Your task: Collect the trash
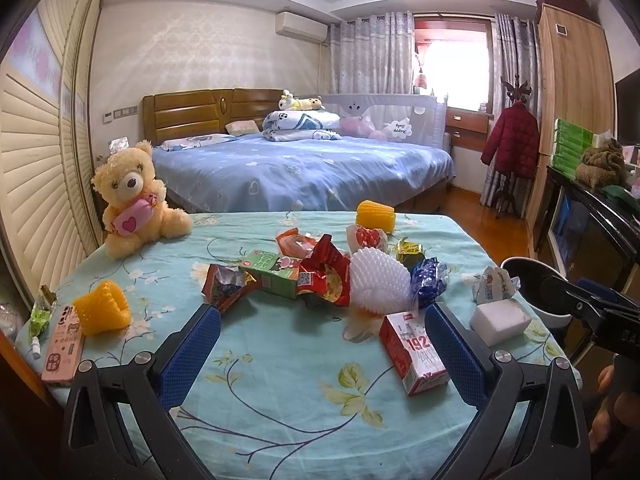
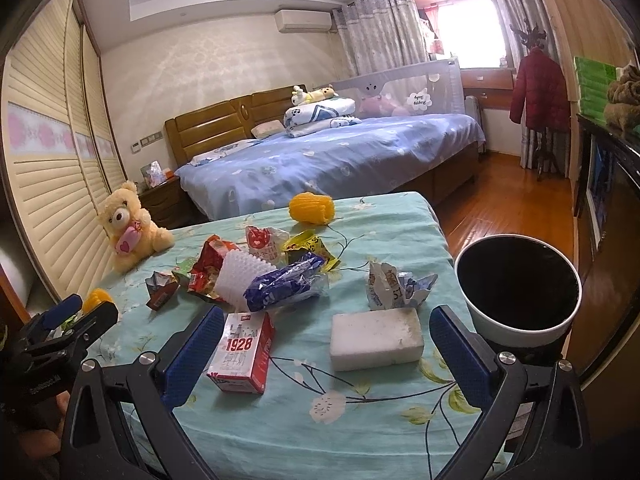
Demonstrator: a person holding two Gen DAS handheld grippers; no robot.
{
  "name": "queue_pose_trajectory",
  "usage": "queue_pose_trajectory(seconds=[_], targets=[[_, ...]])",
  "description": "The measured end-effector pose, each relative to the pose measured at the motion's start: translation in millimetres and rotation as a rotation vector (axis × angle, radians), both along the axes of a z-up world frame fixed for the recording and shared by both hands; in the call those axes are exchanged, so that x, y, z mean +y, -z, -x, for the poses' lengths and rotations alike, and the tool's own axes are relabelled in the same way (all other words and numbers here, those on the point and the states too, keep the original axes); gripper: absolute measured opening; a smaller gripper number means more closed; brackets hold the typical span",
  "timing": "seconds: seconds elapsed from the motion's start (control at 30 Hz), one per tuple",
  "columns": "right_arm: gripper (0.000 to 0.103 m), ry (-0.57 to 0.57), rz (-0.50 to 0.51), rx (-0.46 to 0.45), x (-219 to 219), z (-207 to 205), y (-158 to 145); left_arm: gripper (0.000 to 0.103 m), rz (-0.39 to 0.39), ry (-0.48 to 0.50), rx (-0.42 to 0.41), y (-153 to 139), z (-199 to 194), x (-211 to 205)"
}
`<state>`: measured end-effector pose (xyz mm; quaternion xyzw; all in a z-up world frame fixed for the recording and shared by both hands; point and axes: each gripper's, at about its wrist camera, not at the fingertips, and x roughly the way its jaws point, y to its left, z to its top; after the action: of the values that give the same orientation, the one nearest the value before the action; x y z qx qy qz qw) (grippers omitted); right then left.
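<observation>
Trash lies scattered over the middle of the table point(image 1: 280, 392), which is covered with a pale turquoise floral cloth; nothing is collected yet, judging by the spread. A round bin with a white rim and black inside point(image 2: 518, 286) stands just off the table's right edge, mouth up and level with the tabletop, probably set there so items can be dropped in straight off the cloth. Nearest the grippers: a red-and-white milk carton printed 1928 point(image 2: 242, 354), lying on its side, and a white rectangular foam block point(image 2: 376, 338), flat on the cloth, near the bin. Behind the block, a crumpled white-and-blue paper wrapper point(image 2: 390, 286). Further in, a heap: a blue foil snack bag point(image 2: 286, 286), a white knobbly foam fruit net point(image 1: 378, 282), a red crinkled snack bag point(image 1: 324, 272), a green drink carton point(image 1: 272, 274), with more wrappers behind touching or overlapping. Two yellow foam fruit nets sit apart, one at the left near edge point(image 1: 102, 312), one at the far edge point(image 1: 374, 216). A cream teddy bear holding a pink heart point(image 1: 134, 200) sits upright at the far left corner, and a pink phone point(image 1: 64, 344) lies at the left edge; neither looks like trash. Left gripper point(image 1: 322, 338): jaws spread wide, holding nothing, poised above the cloth short of the heap, the carton just inside its right finger. Right gripper point(image 2: 326, 342): jaws likewise wide apart and empty, framing carton and foam block between them; whether the blue pads touch either I cannot tell. The foam block looks the likely first pick.
</observation>
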<state>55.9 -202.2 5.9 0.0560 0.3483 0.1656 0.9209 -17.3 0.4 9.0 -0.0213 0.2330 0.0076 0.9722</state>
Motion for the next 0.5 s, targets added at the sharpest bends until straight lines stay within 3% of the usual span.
queue_pose_trajectory(seconds=[0.5], targets=[[0.103, -0.009, -0.002, 0.005, -1.5, 1.0, -1.1, 0.102, -0.005, 0.008, 0.002, -1.1, -0.2, -4.4]])
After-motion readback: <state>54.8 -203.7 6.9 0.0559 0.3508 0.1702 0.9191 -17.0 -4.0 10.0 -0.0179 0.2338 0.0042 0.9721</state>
